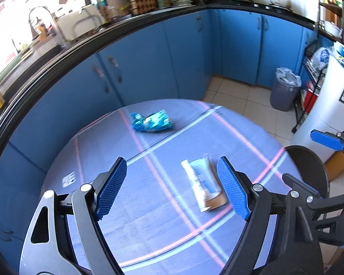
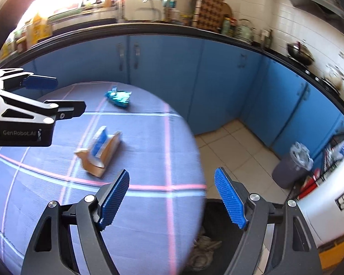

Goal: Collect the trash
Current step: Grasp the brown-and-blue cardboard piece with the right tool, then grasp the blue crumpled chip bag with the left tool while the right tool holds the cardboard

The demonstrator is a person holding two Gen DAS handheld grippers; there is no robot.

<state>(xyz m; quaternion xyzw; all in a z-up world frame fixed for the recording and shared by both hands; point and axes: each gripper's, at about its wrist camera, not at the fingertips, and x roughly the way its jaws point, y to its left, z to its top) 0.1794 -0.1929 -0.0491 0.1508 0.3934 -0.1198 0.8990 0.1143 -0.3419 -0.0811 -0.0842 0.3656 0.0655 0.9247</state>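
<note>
A crumpled blue foil wrapper [image 1: 152, 121] [image 2: 118, 97] lies near the far edge of the round table [image 1: 107, 229] [image 2: 149, 229], which has a purple checked cloth. Nearer the middle lies a flattened brown carton with a white-and-blue pack [image 1: 204, 183] [image 2: 101, 153]. My left gripper [image 1: 172, 188] [image 2: 62, 95] hovers open above the cloth, and the carton sits just inside its right pad. My right gripper [image 2: 172, 201] [image 1: 314, 160] is open and empty over the table's right edge. Below it stands a black bin [image 2: 220, 224] with crumpled paper inside.
Blue kitchen cabinets [image 1: 137, 52] [image 2: 217, 80] under a cluttered black counter curve behind the table. A grey bin with a bag liner [image 1: 284, 89] [image 2: 291, 167] stands on the tiled floor beside a white appliance [image 1: 328, 105] and a wire rack.
</note>
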